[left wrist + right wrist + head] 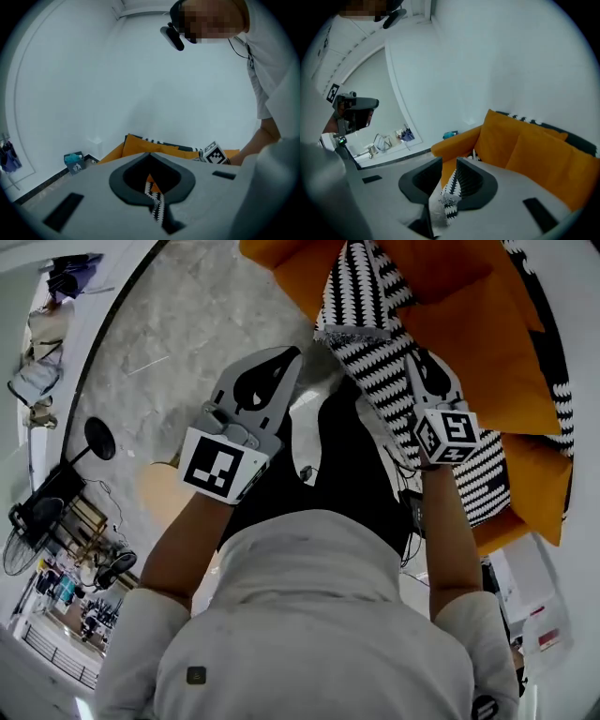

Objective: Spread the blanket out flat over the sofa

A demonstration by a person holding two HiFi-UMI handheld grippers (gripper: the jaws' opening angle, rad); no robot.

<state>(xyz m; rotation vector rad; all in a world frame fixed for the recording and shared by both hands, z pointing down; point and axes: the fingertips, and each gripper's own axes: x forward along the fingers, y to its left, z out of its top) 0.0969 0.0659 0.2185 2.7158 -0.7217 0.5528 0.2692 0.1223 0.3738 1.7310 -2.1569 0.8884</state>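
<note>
My own torso (309, 615) hides part of the blanket (366, 296); left claw (281, 362) and right claw (422, 367) both clench it, above the sofa (487, 362)

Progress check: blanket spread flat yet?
Not flat: blanket, held by left gripper and right gripper, covers only a strip of the orange sofa.
</note>
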